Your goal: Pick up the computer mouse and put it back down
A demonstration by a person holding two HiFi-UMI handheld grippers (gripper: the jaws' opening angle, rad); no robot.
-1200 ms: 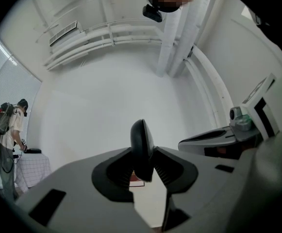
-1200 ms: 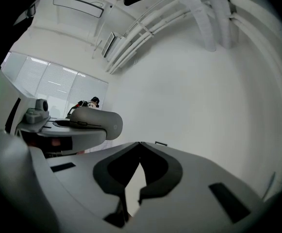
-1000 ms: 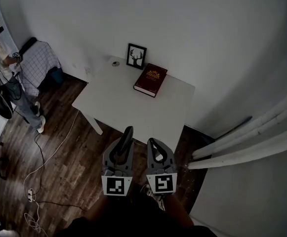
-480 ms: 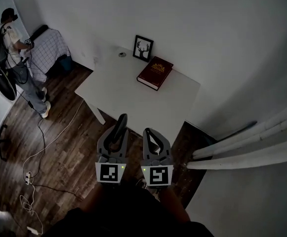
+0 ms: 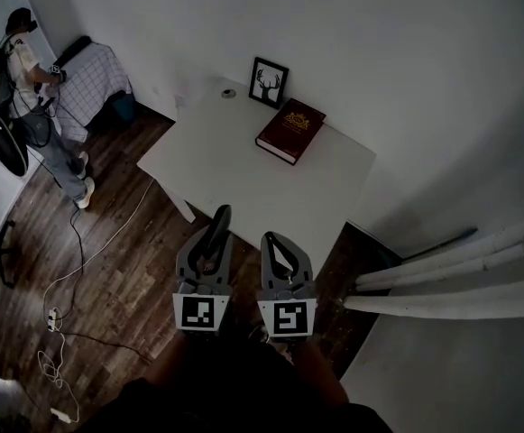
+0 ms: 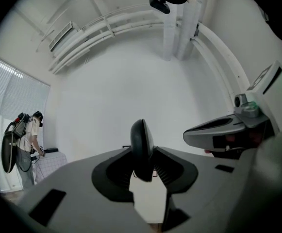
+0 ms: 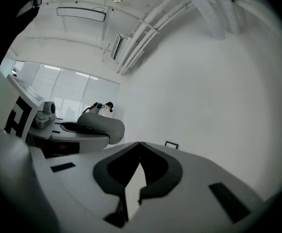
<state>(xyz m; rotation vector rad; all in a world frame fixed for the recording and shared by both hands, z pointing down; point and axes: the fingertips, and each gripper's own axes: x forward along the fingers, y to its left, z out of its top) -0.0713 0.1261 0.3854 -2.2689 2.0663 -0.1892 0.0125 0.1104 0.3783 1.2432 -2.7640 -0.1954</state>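
Observation:
A black computer mouse [image 5: 216, 226] stands edge-on between the jaws of my left gripper [image 5: 213, 234], which is shut on it in the air over the near edge of the white table [image 5: 228, 165]. In the left gripper view the mouse [image 6: 141, 147] rises narrow and upright between the pads. Just to its right, my right gripper [image 5: 270, 239] hangs beside it, shut with nothing in it; its tips [image 7: 140, 144] meet in the right gripper view.
A dark red book [image 5: 289, 131], a framed deer picture [image 5: 269, 82] and a small round object [image 5: 229, 93] sit at the table's far side by the wall. White pipes [image 5: 451, 273] run at right. A person [image 5: 36, 106] stands far left; cables [image 5: 72, 278] lie on the wood floor.
Both grippers have shifted slightly together, with the mouse still gripped in the left one. The head view has swung, so the table and book sit further right. The person at left has stepped nearer.

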